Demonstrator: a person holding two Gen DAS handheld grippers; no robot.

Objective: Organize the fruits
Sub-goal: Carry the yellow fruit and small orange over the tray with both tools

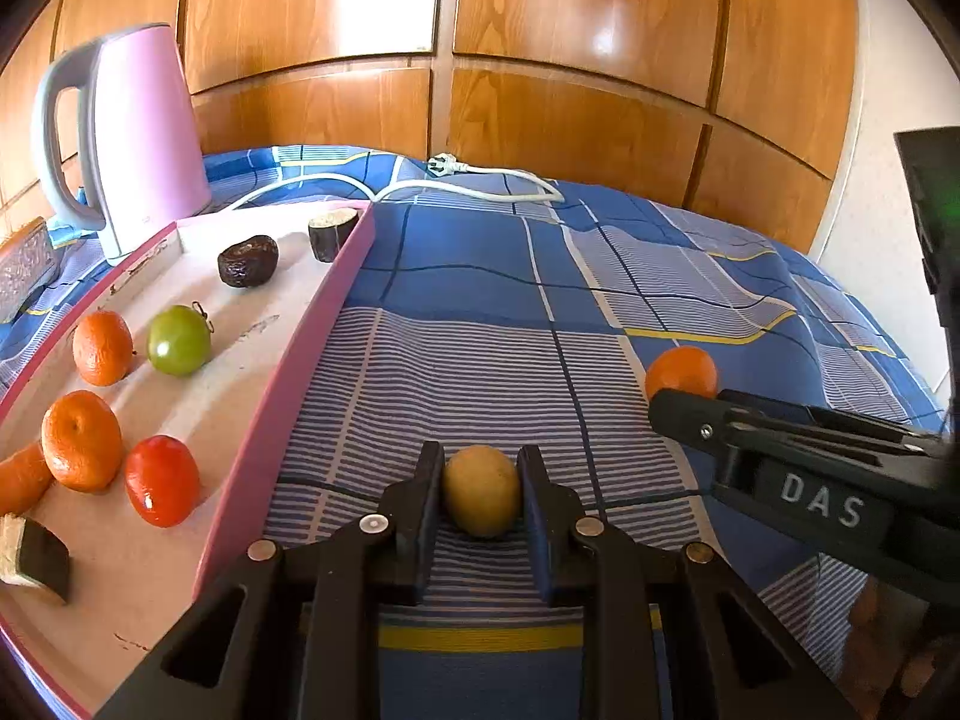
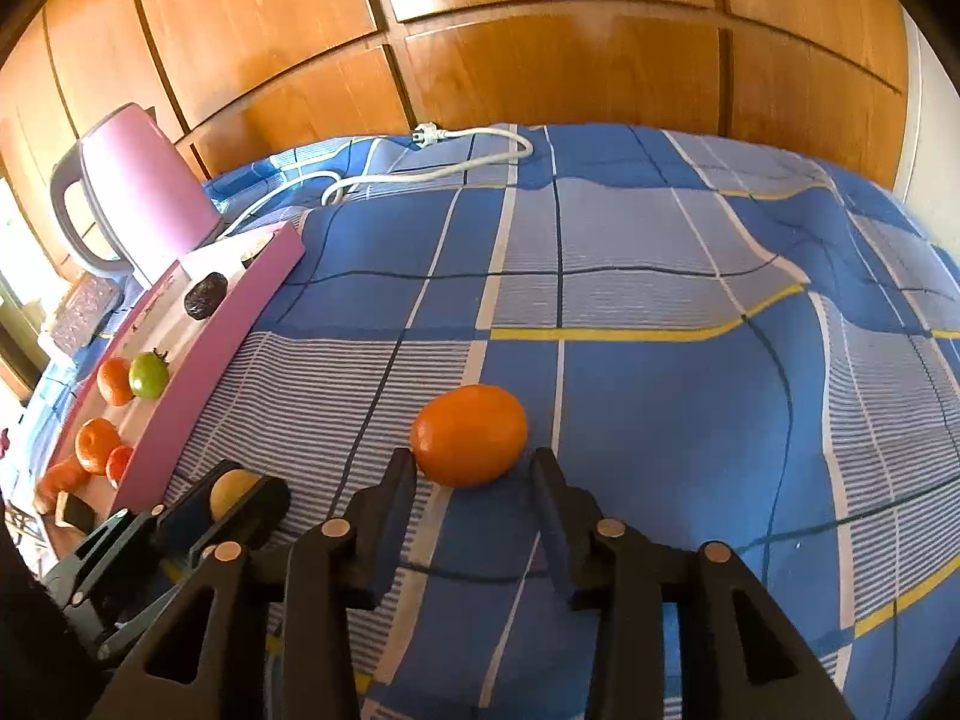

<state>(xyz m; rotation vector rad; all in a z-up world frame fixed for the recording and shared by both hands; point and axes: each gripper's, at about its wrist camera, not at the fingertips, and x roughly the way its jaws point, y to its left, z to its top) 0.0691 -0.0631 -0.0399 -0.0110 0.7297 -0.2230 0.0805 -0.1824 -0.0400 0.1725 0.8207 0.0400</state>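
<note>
Your left claw (image 1: pixel 482 495) pinches a small yellow fruit (image 1: pixel 482 491) that rests on the blue checked bedspread (image 1: pixel 480 276), just right of the pink tray (image 1: pixel 288 414). Your right claw (image 2: pixel 474 468) stands spread around the near side of an orange (image 2: pixel 469 435); its left fingertip looks to touch the peel, the right one stays clear. The tray already carries mandarins (image 1: pixel 81 441), a red tomato (image 1: pixel 162 480), a green tomato (image 1: pixel 178 340) and a dark wrinkled fruit (image 1: pixel 248 261). A pink kettle (image 1: pixel 138 132) stands behind it.
</note>
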